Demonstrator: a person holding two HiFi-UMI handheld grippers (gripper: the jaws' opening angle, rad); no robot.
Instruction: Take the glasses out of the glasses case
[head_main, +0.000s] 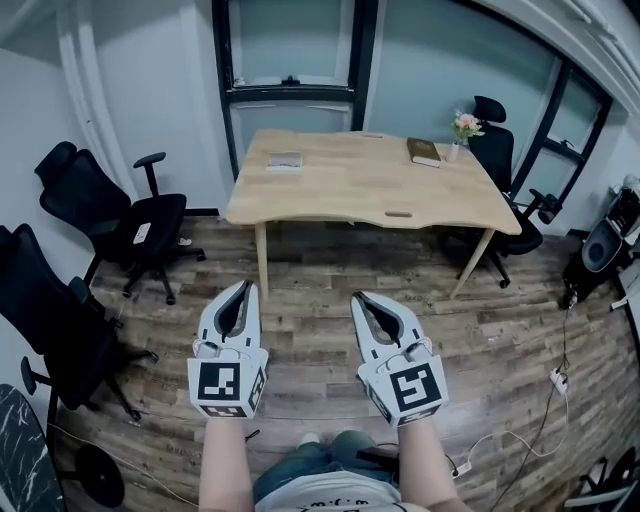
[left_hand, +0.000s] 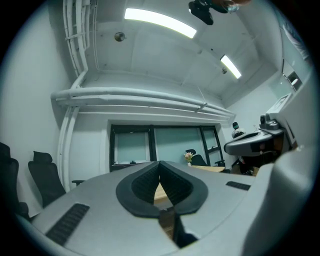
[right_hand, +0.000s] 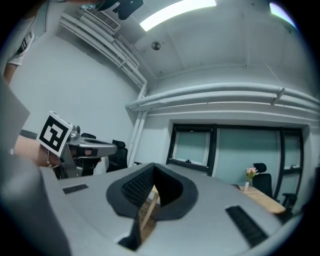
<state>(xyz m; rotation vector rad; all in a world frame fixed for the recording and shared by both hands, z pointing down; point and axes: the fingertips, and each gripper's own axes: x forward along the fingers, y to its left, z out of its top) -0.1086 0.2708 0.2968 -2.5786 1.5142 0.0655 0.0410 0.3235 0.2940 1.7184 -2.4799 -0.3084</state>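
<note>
**Glasses case out of reach, somewhere on the far table**

At lower left, the left gripper (head_main: 243, 290) points level toward the pale wooden table (head_main: 340, 195), its ribbed dark pads (left_hand: 145, 182) pressed together on nothing. 2 flat items lie on the table top, a grey one (head_main: 285, 160) and a dark one (head_main: 424, 151). I cannot tell which is the case. At lower right, the right gripper (head_main: 360, 300) is likewise closed and empty, probably for the approach.

Ahead of me: one pale wooden table (head_main: 370, 185) on a wood-plank floor (head_main: 310, 300). To my left: black office chair (head_main: 130, 225), white wall (head_main: 130, 60). Behind the table: dark-framed window (head_main: 290, 45). Overhead: strip light (left_hand: 160, 22). On the table's far corner: possibly a flower vase (head_main: 463, 128).
</note>
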